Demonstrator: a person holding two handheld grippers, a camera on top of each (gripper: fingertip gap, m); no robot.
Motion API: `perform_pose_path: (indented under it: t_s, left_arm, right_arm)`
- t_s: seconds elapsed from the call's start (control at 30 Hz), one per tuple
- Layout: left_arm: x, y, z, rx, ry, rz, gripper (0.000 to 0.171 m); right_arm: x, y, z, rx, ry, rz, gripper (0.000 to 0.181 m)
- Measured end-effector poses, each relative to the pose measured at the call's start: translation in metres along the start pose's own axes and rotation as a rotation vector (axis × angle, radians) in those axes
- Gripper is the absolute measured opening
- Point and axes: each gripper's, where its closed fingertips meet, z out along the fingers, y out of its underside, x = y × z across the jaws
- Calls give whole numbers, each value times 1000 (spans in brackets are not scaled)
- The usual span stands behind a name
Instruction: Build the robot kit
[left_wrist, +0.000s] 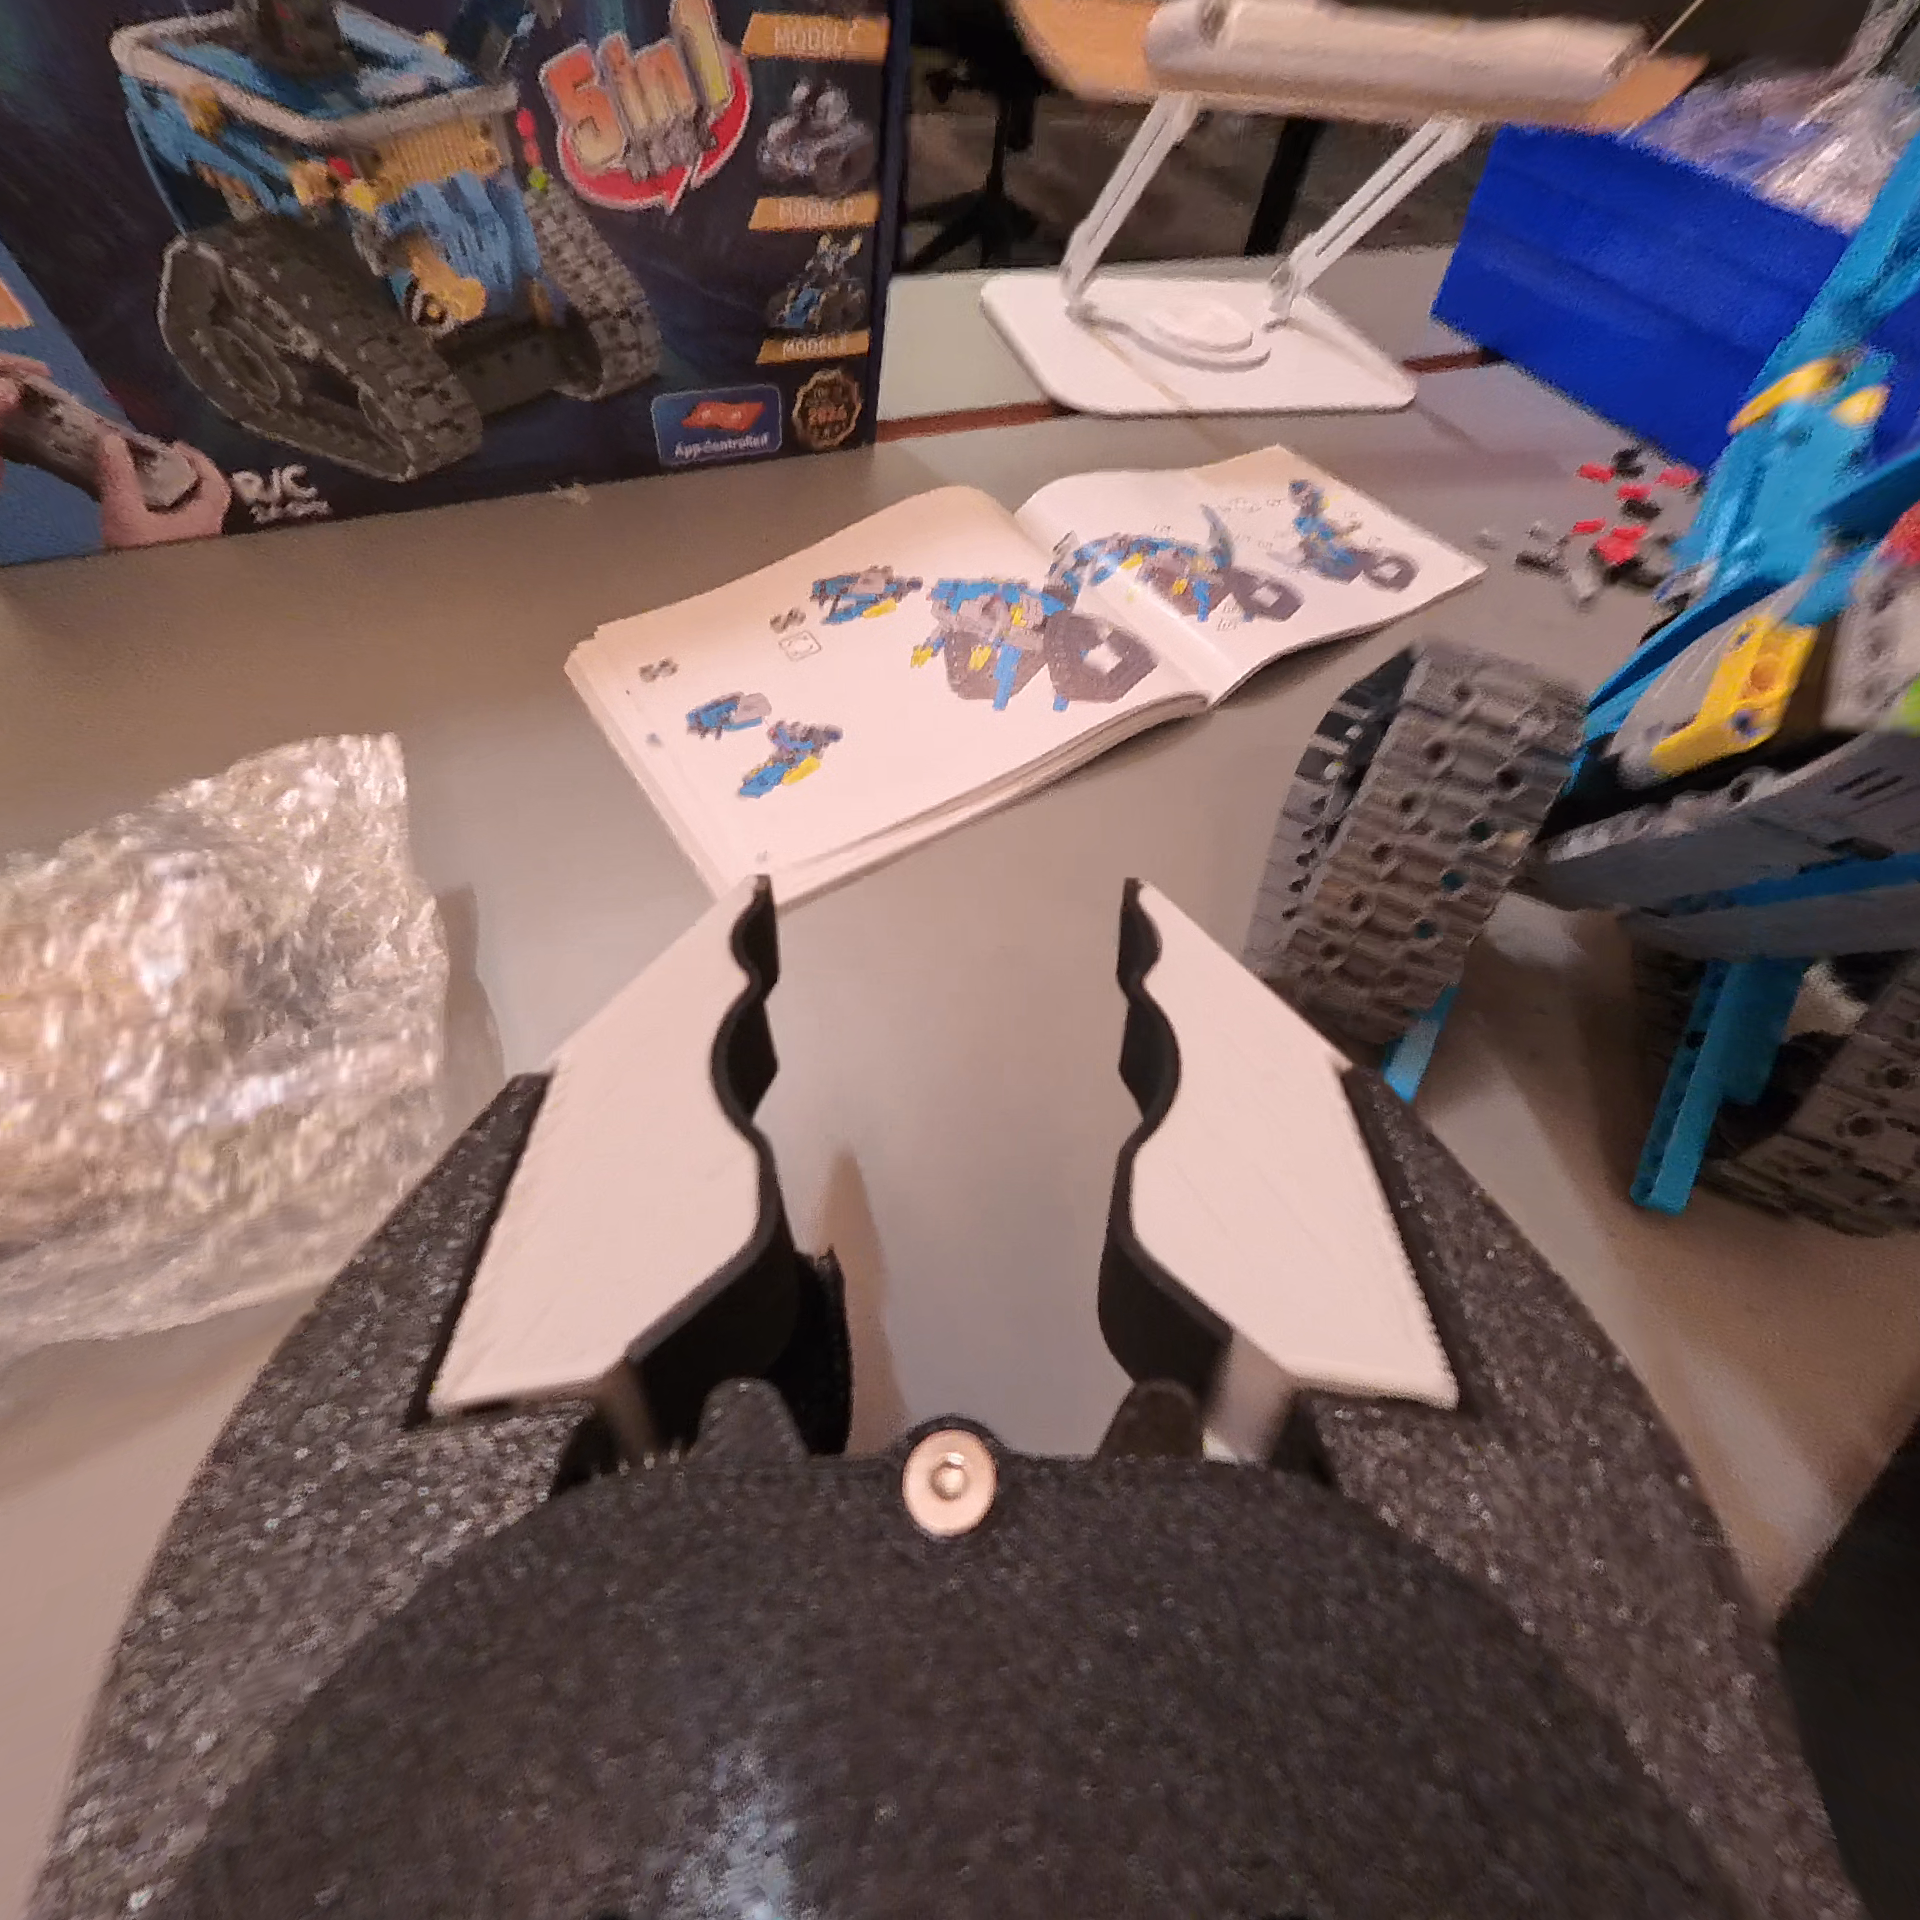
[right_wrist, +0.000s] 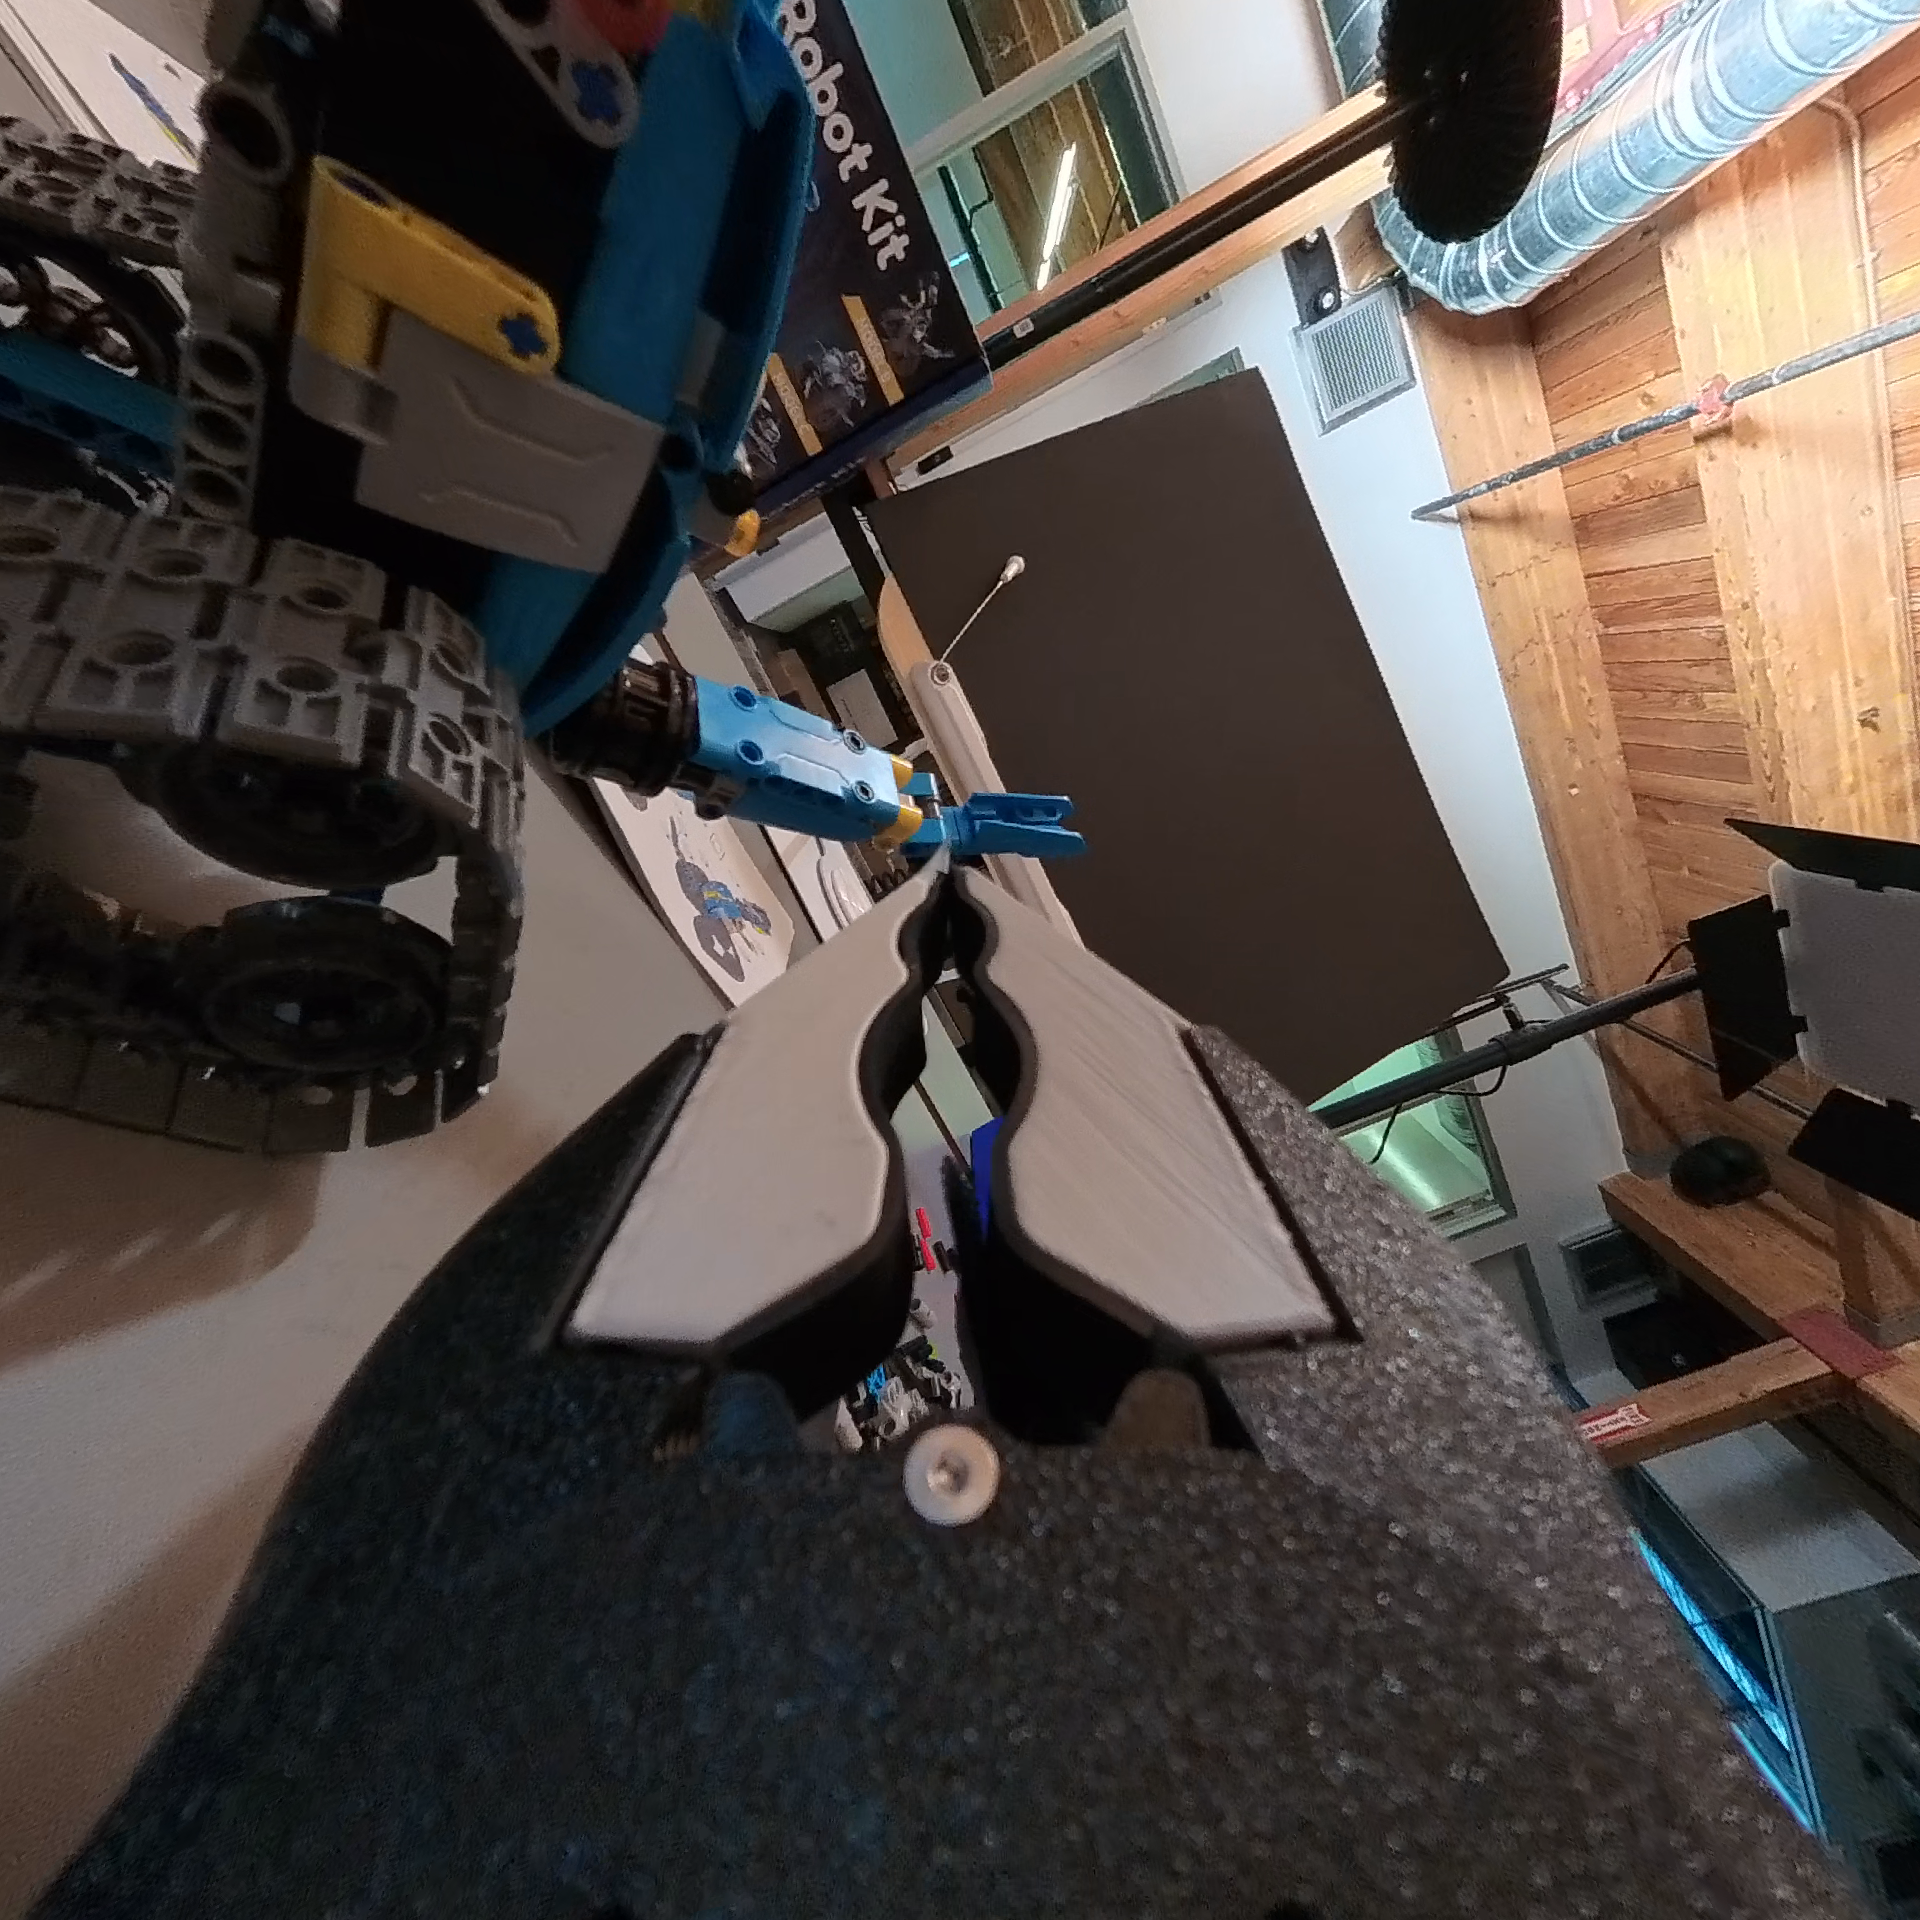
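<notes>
A blue, grey and yellow brick robot model with grey tracks (left_wrist: 1714, 779) stands on the grey table (left_wrist: 312, 644) at the right. My left gripper (left_wrist: 945, 894) is open and empty, held above the table, with an open instruction booklet (left_wrist: 935, 665) just beyond its tips. In the right wrist view, which is rolled sideways, the model (right_wrist: 416, 364) fills the upper left. Its blue arm (right_wrist: 810, 779) ends in a claw (right_wrist: 1013, 826). My right gripper (right_wrist: 948, 883) is shut, and its tips touch the underside of that arm near the claw. I cannot tell if anything is pinched between them.
A crumpled clear plastic bag (left_wrist: 197, 1018) lies at the left. The kit's box (left_wrist: 416, 239) stands at the back. A white stand (left_wrist: 1195, 343) and a blue bin (left_wrist: 1621, 281) are at the back right. Small red and black loose pieces (left_wrist: 1600, 520) lie near the bin. The gap from one gripper's tips to the other's is roughly 25 centimetres.
</notes>
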Motion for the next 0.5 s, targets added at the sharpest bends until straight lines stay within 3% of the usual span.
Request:
perform_pose_path:
  t_s: [0.07, 0.17, 0.27, 0.33, 0.4, 0.5]
  left_arm:
    - [-1, -24, -3, -6, 39, 13, 67]
    - [-5, -83, -7, -82, 29, 112, 77]
    - [29, -139, -1, -197, 99, 197, 77]
    - [78, -151, 9, -328, 246, 225, 78]
    - [118, -145, 19, -482, 347, 268, 79]
    - [142, -132, 38, -641, 356, 371, 78]
  right_arm:
    - [1, 3, -2, -14, -4, 13, 0]
    - [3, 6, -8, -19, 4, 16, 0]
    - [6, 9, -14, -30, 18, 0, 0]
    - [7, 10, -17, -29, 19, 4, 0]
    - [9, 11, -18, -28, 24, 15, 0]
    - [16, 11, -20, -16, 39, 52, 0]
